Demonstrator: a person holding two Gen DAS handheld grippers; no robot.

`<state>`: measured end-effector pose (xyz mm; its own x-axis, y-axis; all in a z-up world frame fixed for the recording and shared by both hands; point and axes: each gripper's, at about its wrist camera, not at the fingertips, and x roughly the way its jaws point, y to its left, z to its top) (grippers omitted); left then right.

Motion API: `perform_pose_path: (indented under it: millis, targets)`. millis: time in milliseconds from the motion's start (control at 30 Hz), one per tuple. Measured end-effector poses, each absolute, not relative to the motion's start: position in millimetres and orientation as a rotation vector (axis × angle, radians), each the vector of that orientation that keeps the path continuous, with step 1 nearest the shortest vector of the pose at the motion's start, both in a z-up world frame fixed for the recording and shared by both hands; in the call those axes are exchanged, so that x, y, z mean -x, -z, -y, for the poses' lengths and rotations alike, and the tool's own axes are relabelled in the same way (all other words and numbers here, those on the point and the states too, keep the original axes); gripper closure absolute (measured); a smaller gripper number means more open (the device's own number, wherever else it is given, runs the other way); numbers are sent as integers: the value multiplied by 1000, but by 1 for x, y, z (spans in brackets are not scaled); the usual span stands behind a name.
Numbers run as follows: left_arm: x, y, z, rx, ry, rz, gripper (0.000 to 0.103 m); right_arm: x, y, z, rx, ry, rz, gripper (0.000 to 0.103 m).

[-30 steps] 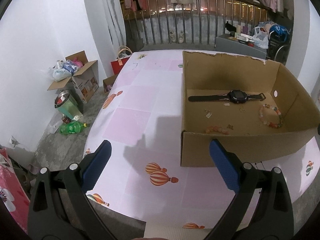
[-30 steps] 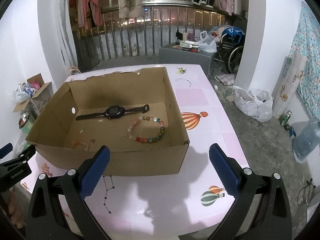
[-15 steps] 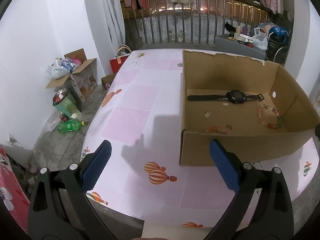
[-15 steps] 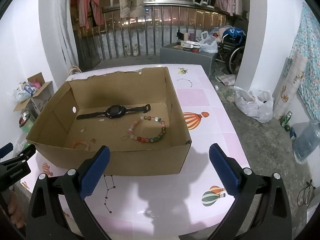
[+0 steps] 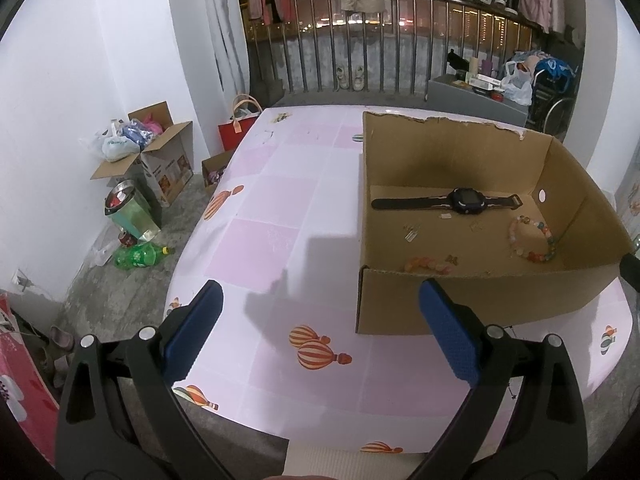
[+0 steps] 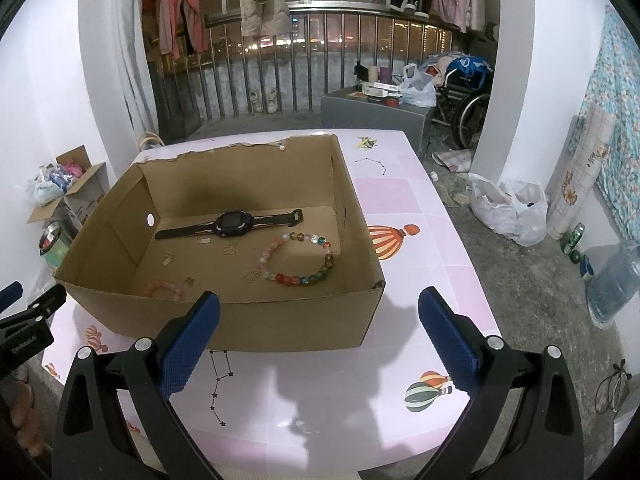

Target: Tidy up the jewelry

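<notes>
An open cardboard box [image 5: 460, 304] [image 6: 280, 320] stands on the pink balloon-print table. Inside lie a black watch [image 5: 464, 200] [image 6: 230, 224], a multicoloured bead bracelet [image 5: 534, 238] [image 6: 298, 258], a small orange bead bracelet [image 5: 428, 266] [image 6: 164, 289] and several tiny earrings [image 6: 230, 249]. My left gripper [image 5: 320, 324] is open and empty above the table's near edge, left of the box. Near the box's front right corner my right gripper [image 6: 318, 330] hovers open and empty. The left gripper's tip [image 6: 28, 312] shows at the right wrist view's left edge.
The table [image 5: 280, 208] has bare cloth left of the box and in front of it [image 6: 360, 400]. Floor clutter lies to the left: open boxes [image 5: 156, 152], a bin [image 5: 130, 212], a green bottle [image 5: 136, 256]. Bags [image 6: 508, 208] and a water jug [image 6: 612, 280] sit right. A railing stands behind.
Both grippers drew back and up a little from the table, so the box looks slightly farther away. Nothing in the box moved and both grippers stayed open.
</notes>
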<state>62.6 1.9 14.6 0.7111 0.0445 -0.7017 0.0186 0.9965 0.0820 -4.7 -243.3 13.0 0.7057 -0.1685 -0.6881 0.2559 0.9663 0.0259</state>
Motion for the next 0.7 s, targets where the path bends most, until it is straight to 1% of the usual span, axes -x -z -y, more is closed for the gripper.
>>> perform_pose_path:
  millis: [700]
  targets:
    - [-62, -17, -4, -83, -10, -777, 8, 4, -13, 243, -123, 236, -752, 6]
